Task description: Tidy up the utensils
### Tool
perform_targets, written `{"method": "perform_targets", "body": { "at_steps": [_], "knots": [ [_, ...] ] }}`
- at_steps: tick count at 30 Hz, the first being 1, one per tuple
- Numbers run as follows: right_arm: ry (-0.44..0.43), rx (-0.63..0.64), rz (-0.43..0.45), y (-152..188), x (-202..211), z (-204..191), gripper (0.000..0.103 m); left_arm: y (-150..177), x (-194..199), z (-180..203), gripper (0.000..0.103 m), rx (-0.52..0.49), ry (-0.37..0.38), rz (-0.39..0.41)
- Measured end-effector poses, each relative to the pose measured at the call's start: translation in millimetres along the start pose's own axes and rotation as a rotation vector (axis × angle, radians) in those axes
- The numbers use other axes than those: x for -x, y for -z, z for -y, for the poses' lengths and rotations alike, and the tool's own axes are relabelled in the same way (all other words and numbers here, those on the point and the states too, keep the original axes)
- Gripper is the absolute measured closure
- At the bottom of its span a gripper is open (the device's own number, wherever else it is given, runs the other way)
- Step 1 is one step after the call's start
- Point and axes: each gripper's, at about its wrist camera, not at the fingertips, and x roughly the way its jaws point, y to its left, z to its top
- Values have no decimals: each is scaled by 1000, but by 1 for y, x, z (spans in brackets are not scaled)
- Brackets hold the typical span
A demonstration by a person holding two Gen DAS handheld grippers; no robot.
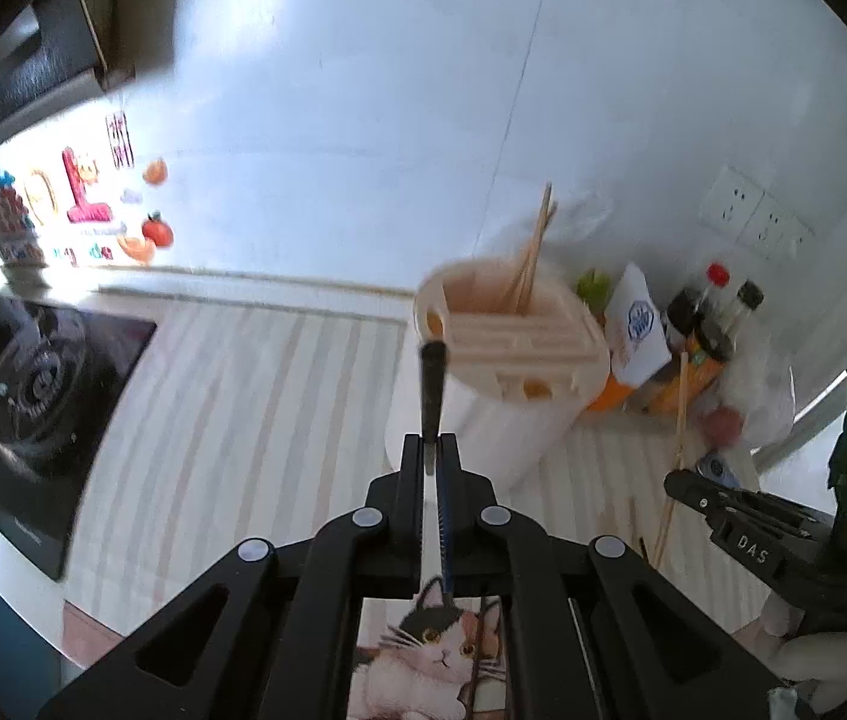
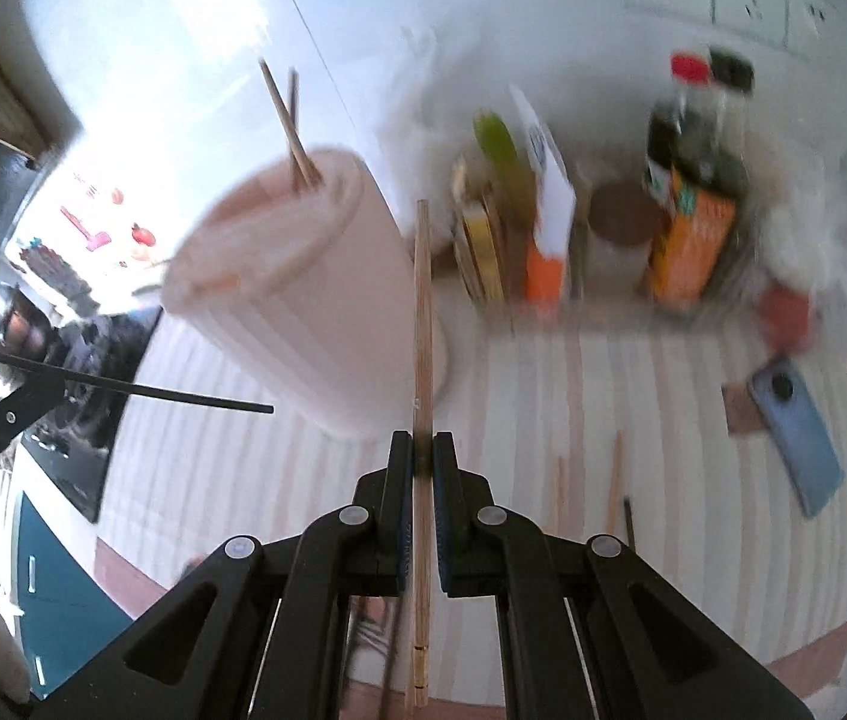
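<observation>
Left gripper (image 1: 439,450) pinched tight on a black chopstick (image 1: 432,384), dark end poking forward and just about level with the rim of the utensil holder (image 1: 507,354). Cat-print mat (image 1: 435,660) showing underneath, between the linkage arms.

Right gripper (image 2: 422,453) clamped on a wooden chopstick (image 2: 422,330), running straight up the middle of its view, tip reaching about the height of the holder's shoulder (image 2: 303,300), to its right. From the left camera, same gripper (image 1: 687,483) visible low on the right with the pale stick rising from it.

A few loose wooden chopsticks (image 2: 612,480) lying flat on the striped countertop (image 2: 543,390), right of the right gripper. Blue phone (image 2: 795,438) further right on the counter, partly on a brown square.

Holder itself: cream, slotted top, two wooden chopsticks already standing (image 1: 534,252) in the back compartment, tilted a bit.

Behind that, against the wall: orange-and-white cartons (image 2: 549,228), dark sauce bottles (image 1: 705,312) with red and black caps, something green, all pretty blurry in the right view. Gas stove (image 1: 33,384) off to the left, wall sockets (image 1: 753,216) up right, colourful stickers (image 1: 81,192) on the tiles over the stove.
</observation>
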Motion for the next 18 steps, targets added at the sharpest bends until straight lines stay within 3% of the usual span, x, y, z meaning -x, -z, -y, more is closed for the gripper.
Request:
{"method": "perform_targets", "body": {
  "at_steps": [10, 14, 17, 18],
  "knots": [
    [-68, 30, 106, -36, 37, -30, 96, -22, 41, -10, 103, -2, 19, 78],
    [-96, 29, 99, -42, 40, -38, 96, -24, 36, -19, 102, 41, 72, 41],
    [-71, 29, 46, -39, 29, -41, 96, -18, -2, -38, 87, 107, 54, -31],
    [-57, 29, 30, -35, 23, -40, 96, -14, -17, -43, 70, 133, 54, -63]
  ]
}}
